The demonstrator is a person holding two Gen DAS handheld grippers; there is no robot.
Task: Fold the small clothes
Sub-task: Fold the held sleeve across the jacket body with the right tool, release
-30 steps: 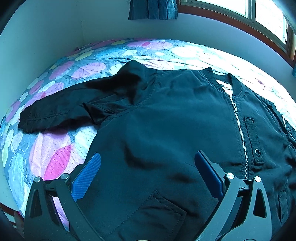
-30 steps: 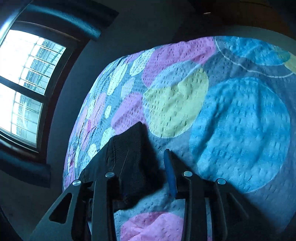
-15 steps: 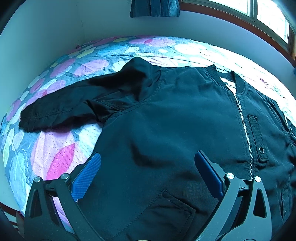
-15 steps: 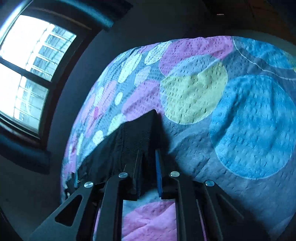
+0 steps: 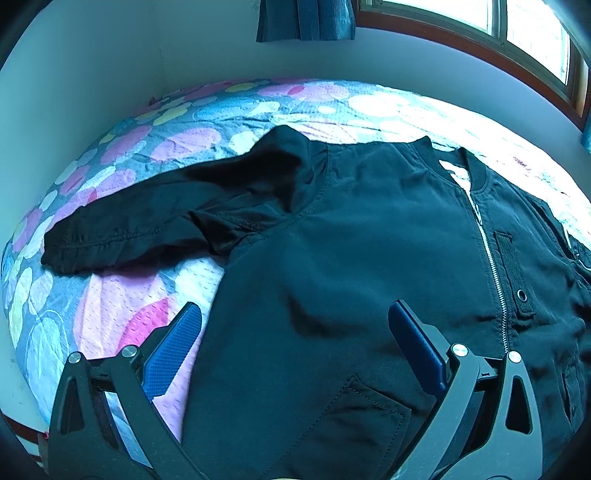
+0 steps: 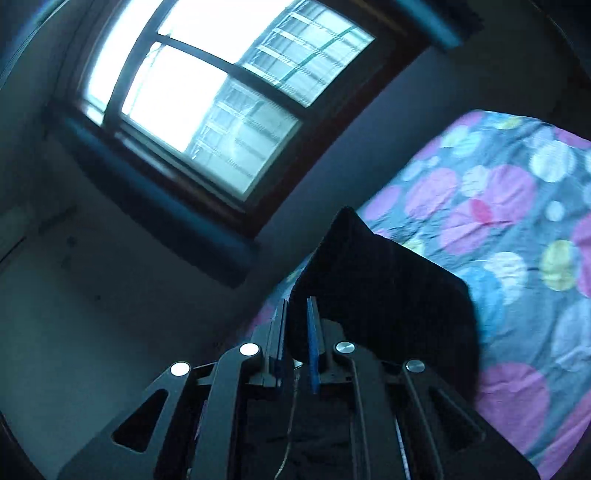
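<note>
A small black zip-up jacket [image 5: 369,258] lies face up on the bed, collar toward the window. Its left sleeve [image 5: 147,225] stretches out to the left on the cover. My left gripper [image 5: 295,321] is open and empty, hovering over the jacket's lower front, one blue pad over the bedcover and one over the fabric. In the right wrist view my right gripper [image 6: 297,314] is shut on the end of the jacket's other sleeve [image 6: 388,288] and holds it lifted above the bed, the dark cloth draping down to the right.
The bed has a quilted cover [image 5: 122,306] with pink, blue and yellow circles, also in the right wrist view [image 6: 517,229]. White walls enclose its left and far sides. A window [image 6: 207,85] with a dark frame sits above the far side, with a blue curtain [image 5: 306,18].
My right gripper closed on the sleeve end and lifted it off the bed, swinging up toward the window. My left gripper drew back slightly and stayed open over the jacket.
</note>
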